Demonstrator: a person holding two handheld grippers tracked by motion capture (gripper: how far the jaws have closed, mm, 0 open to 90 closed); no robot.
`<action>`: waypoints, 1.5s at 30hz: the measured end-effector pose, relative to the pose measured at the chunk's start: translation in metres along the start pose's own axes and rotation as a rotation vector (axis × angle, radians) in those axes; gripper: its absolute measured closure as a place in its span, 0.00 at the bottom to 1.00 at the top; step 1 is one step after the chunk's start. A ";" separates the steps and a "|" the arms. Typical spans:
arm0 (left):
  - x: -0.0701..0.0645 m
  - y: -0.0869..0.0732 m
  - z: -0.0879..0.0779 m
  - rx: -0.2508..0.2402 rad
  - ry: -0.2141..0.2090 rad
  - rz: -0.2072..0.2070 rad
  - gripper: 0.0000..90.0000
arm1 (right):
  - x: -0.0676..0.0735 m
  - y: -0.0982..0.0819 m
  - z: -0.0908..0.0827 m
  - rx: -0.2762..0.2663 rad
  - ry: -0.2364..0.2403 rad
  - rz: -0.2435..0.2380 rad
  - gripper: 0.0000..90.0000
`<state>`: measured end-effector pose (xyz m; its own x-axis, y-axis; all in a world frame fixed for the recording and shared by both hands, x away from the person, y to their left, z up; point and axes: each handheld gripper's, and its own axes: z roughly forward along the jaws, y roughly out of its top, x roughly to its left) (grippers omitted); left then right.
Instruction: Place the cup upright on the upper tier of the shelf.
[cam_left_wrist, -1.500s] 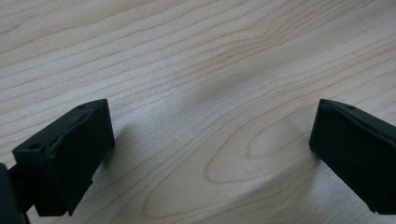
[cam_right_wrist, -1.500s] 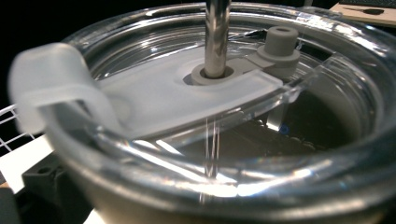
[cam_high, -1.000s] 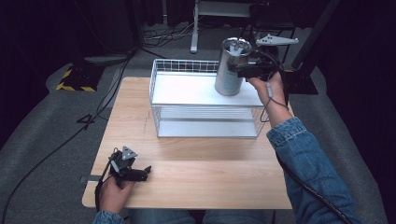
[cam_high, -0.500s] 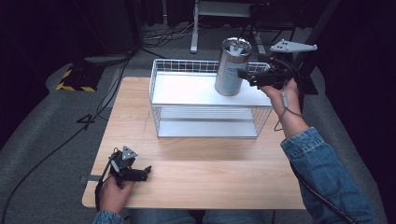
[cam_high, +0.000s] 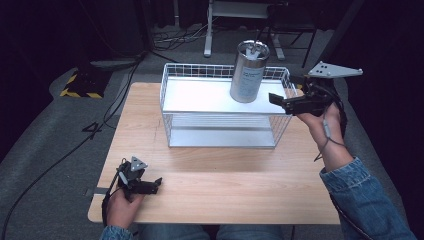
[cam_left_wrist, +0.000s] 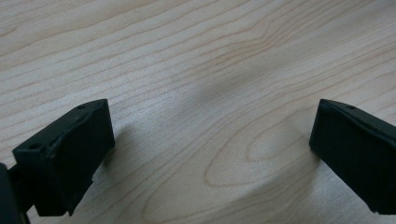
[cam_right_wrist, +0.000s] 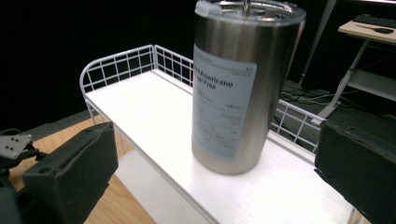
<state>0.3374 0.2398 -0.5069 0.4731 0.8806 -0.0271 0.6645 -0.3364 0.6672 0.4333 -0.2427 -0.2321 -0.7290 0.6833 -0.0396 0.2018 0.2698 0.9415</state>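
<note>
Wooden table (cam_high: 225, 185) surface is lying directly under your left gripper (cam_high: 150, 186), which you are resting at the near left corner. Its jaws are standing spread wide in the left gripper view, with bare wood grain between them and nothing gripped. Your left hand (cam_high: 120, 205) is wrapping the body of that gripper, and its cable is trailing off the near edge.

Farther in, past the middle of the table, a white wire rack (cam_high: 170, 107) is standing with two levels: a lower shelf and a white top shelf (cam_high: 200, 97) enclosed by a low wire rim.

Toward the far right of that top shelf, a stainless steel tumbler (cam_high: 248, 72) is standing upright on its base. It is carrying a pale printed label (cam_right_wrist: 223, 112) on its side and a lid with a straw at the top.

Your right gripper (cam_high: 280, 101) is hovering just to the right of the tumbler, at the right end of the rack, pointing left toward it. Its jaws are standing wide apart and are not touching the tumbler; in the right gripper view the tumbler (cam_right_wrist: 243, 84) is sitting between and beyond them. Your right hand (cam_high: 320, 117) is holding that gripper above the rack's right edge, with the grey plate (cam_high: 334, 71) on top.
</note>
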 end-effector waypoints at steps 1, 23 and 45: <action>0.000 0.000 0.000 0.000 0.000 0.000 0.00 | 0.000 0.000 0.000 0.000 0.000 0.000 0.00; 0.000 0.000 0.000 -0.001 0.000 -0.001 0.00 | 0.017 -0.072 -0.037 0.076 0.014 0.006 0.00; 0.000 0.000 0.000 0.000 0.000 0.000 0.00 | 0.033 -0.165 -0.028 0.173 0.030 0.039 0.00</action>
<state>0.3374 0.2398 -0.5069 0.4731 0.8806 -0.0266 0.6642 -0.3367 0.6674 0.3579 -0.2841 -0.3796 -0.7369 0.6760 0.0079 0.3376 0.3579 0.8706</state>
